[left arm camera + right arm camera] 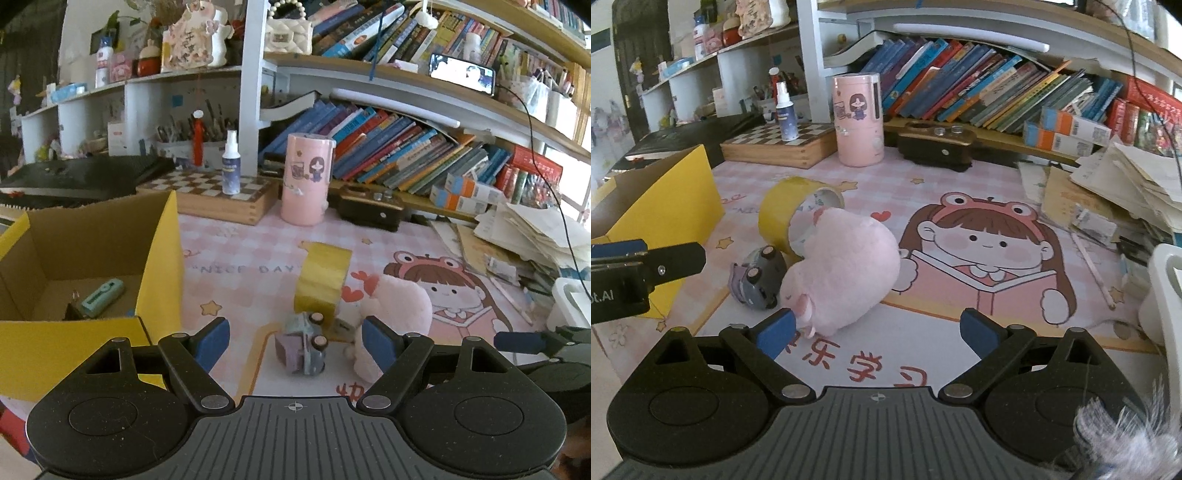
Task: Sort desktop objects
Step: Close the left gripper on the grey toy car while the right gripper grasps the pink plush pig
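Left claw (pixel 295 341) spread wide, empty, toy car (pixel 301 345) at lower centre between its fingers, lined up for pickup. Cardboard box (pixel 159 236) at left is the likely drop point. Right claw (pixel 877 328) open, empty, beside plush toy (pixel 846 266)

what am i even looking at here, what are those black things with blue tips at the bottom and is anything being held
Those black parts are two hand-held grippers; a person carries one in each hand, and each has a fisheye camera looking along its blue-padded fingers. One picture is from the left gripper, the other from the right gripper. Both are open and hold nothing.

On the pink desk mat lie a small toy car, tipped on its side, a pink plush toy and a roll of yellow tape, close together. The left gripper points at the car. To the left stands a yellow cardboard box with a mint-green item already inside.
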Demonstrator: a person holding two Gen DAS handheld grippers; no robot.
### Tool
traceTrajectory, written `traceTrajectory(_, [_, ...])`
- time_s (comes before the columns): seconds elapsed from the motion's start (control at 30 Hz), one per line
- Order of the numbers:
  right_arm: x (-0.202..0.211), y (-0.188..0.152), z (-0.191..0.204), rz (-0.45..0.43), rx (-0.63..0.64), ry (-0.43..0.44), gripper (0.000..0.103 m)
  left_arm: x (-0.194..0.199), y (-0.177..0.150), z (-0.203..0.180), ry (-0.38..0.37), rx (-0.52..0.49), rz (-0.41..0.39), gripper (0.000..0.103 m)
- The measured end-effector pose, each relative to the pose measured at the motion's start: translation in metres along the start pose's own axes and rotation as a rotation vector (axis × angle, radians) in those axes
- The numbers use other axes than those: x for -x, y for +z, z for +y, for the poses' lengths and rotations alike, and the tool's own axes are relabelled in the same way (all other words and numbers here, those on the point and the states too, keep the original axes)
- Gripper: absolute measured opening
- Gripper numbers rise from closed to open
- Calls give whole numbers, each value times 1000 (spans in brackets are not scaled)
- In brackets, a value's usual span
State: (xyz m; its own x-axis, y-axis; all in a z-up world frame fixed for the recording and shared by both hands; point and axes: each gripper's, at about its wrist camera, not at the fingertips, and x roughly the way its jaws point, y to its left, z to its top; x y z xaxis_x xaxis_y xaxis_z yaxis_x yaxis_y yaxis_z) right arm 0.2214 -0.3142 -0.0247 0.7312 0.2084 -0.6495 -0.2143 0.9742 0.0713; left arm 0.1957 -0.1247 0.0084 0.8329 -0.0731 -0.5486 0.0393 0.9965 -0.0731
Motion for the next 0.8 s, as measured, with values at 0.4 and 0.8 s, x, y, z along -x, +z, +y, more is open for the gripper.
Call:
traceTrajectory(0.4, [-33, 14, 6, 30, 25, 88, 103, -8, 8, 4, 60, 6, 6, 81])
traceTrajectory(0.8, [-83, 38, -7, 62, -134, 152, 103, -15, 13, 6, 81, 5, 23, 81])
